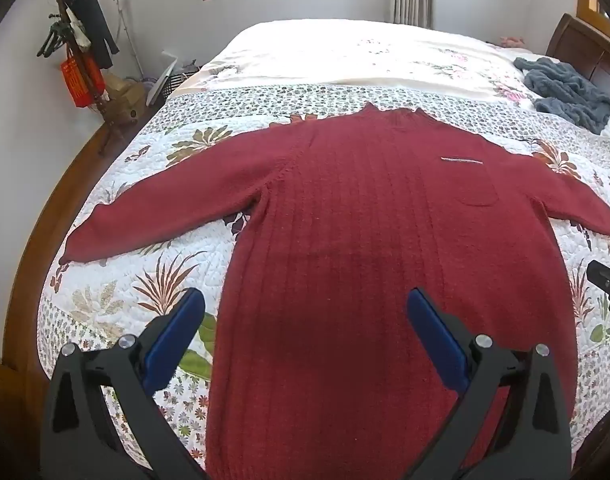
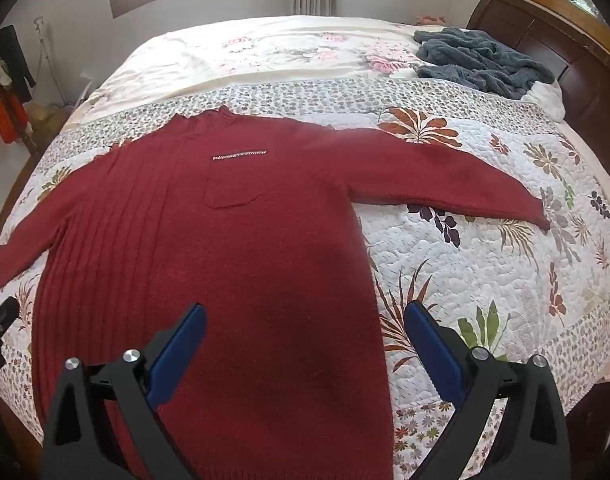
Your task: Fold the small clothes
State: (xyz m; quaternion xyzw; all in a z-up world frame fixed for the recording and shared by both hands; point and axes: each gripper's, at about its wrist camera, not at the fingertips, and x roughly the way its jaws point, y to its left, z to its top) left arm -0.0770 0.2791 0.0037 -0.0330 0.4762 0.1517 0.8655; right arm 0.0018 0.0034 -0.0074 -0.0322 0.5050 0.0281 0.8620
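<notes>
We had the red sweater [image 1: 365, 240] spread flat on the quilted bed [image 2: 485, 240], sleeves out to both sides, collar away from us. Our left gripper [image 1: 305, 312] and right gripper [image 2: 305, 320] hovered over the hem, jaws wide apart, holding nothing. The risk, we judged: pinching only the top knit layer, so the fold drags crooked, or snagging the quilt underneath.

Both wrist views look down the bed [image 1: 117, 208] from its foot, sharing the sweater [image 2: 225, 240]
</notes>
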